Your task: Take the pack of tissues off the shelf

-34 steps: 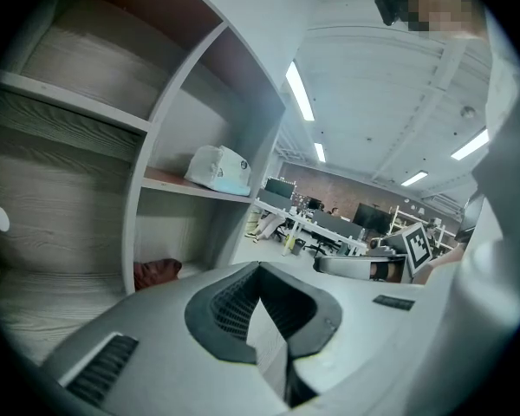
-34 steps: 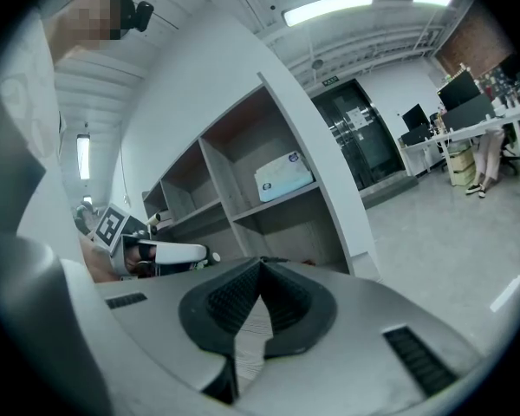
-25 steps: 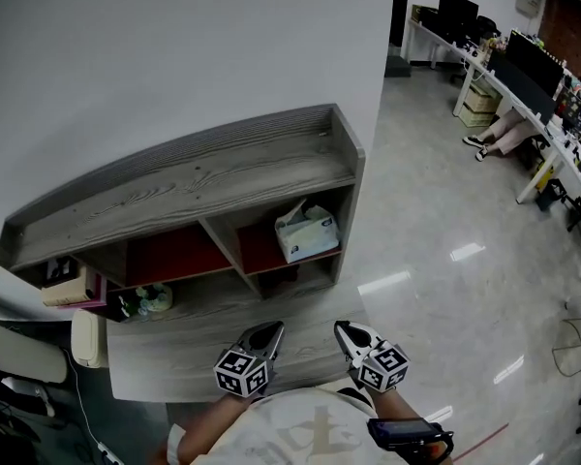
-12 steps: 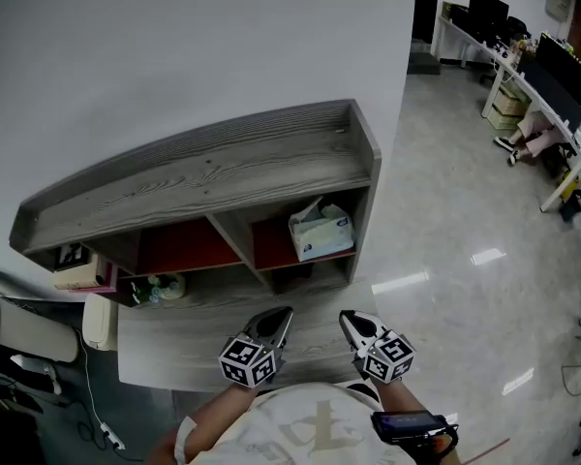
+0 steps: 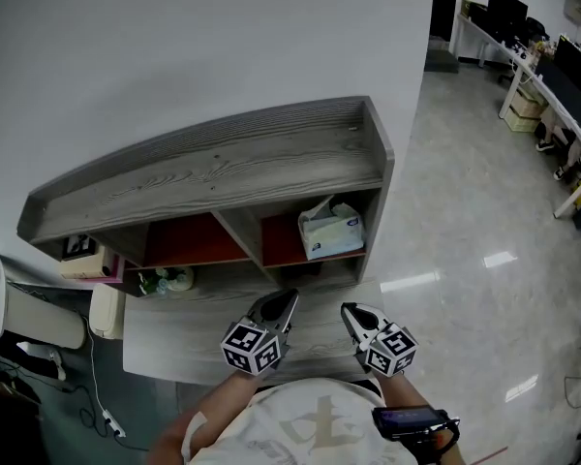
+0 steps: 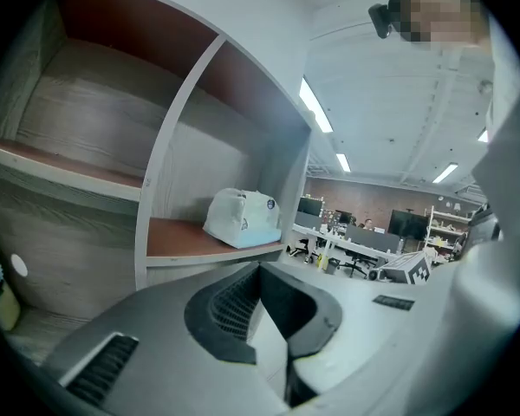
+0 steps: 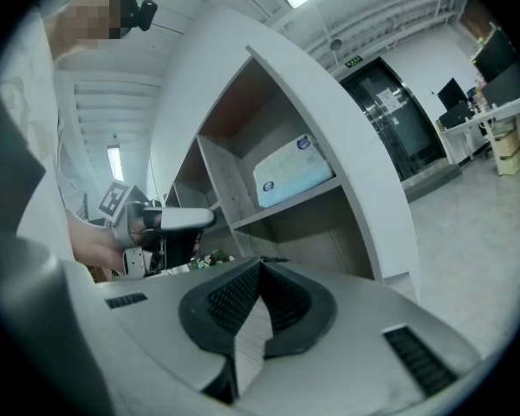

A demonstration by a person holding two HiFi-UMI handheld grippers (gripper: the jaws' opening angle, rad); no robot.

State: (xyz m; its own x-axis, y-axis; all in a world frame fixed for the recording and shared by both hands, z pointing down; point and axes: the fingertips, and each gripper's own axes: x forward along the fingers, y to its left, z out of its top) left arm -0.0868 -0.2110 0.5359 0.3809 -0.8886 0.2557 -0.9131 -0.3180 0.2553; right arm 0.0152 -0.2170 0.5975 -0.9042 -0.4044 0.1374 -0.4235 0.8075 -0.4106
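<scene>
The soft pale-blue and white pack of tissues [image 5: 331,232] lies in the right-hand compartment of the grey wood-grain shelf unit [image 5: 223,158]. It sits on the reddish-brown board [image 5: 189,247] that forms the upper level, close to the open front. Nothing stands before it, so a straight reach in from the front should meet it. The shelf unit stands at the back of the grey wood-grain desk [image 5: 189,342], against the white wall [image 5: 174,46], which leaves the near part of the desk bare for the hands to work over.

Both grippers are held low and close to the person's body, side by side above the desk's near part. Their marker cubes face the person and their tips point toward the shelf, only slightly downward. The left gripper [image 5: 285,300] has its fingers pressed together with nothing between them. The right gripper [image 5: 352,311] likewise has its fingers together and empty. Both are well apart from the pack, which shows ahead and a little above the tips in each gripper view.

This looks like the approach: neither hand has begun a grasp, and whichever one goes in will need to part its fingers before reaching the compartment
</scene>
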